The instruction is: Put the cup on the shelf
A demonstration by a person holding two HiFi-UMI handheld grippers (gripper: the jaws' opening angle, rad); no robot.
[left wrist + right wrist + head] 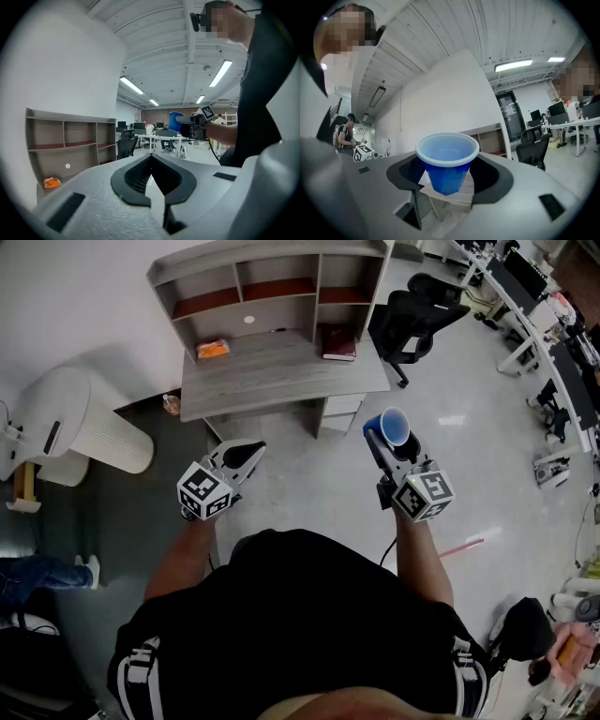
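Between the jaws of the right tool [392, 439] a blue cup [395, 425] stands upright, clamped; the left tool [251, 452] beside it is narrow and empty, the shelf [272, 287] ahead of both.

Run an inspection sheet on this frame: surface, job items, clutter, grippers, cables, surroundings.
Surface: grey desk with a hutch on top, standing ahead of the person.
Job's things: blue cup upright and off the desk, in the right gripper; shelf compartments hold no cup yet.
Clutter: orange packet and dark red book on the desktop.
Grippers: left gripper jaws together, nothing between them; right gripper closed on the cup.
Cables: thin black cable hangs by the right forearm.
Surroundings: black office chair beside the desk, white unit at left, pink strip on the floor.
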